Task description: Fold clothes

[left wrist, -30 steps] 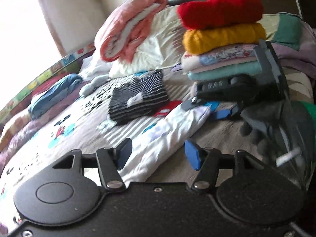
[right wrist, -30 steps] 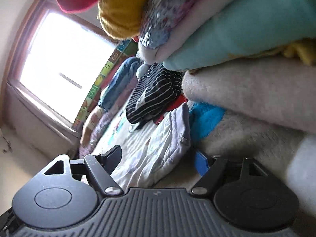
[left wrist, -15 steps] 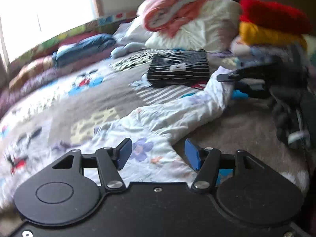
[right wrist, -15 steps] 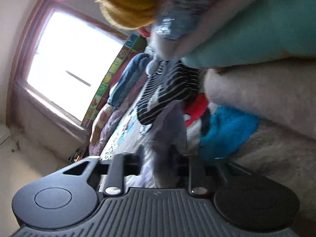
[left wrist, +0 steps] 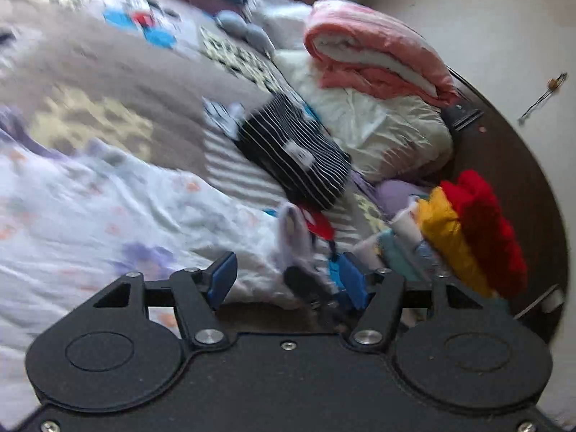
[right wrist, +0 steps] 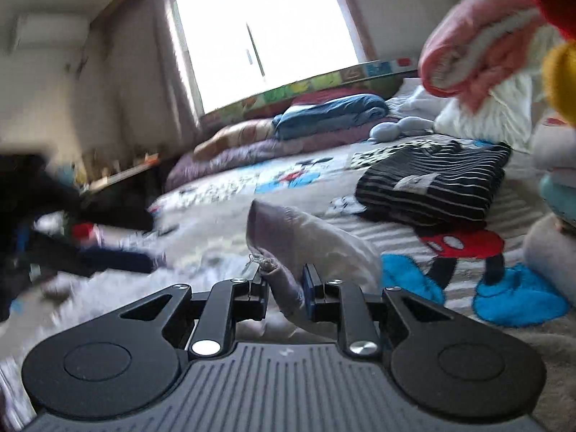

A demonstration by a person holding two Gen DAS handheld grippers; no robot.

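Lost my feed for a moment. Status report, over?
Right gripper shut on floral garment corner. Left gripper open, empty. Garment spread unfolded on bed. Striped folded top lies beyond, apart.

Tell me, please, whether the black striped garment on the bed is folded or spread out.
Folded. The black striped garment lies as a compact rectangle with stacked layers at its edge, flat on the bed.

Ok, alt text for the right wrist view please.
The right gripper is shut on a bunched edge of a pale floral garment lying on a cartoon-print bedspread. Behind it sits a folded black-and-white striped top; a bright window fills the back wall.
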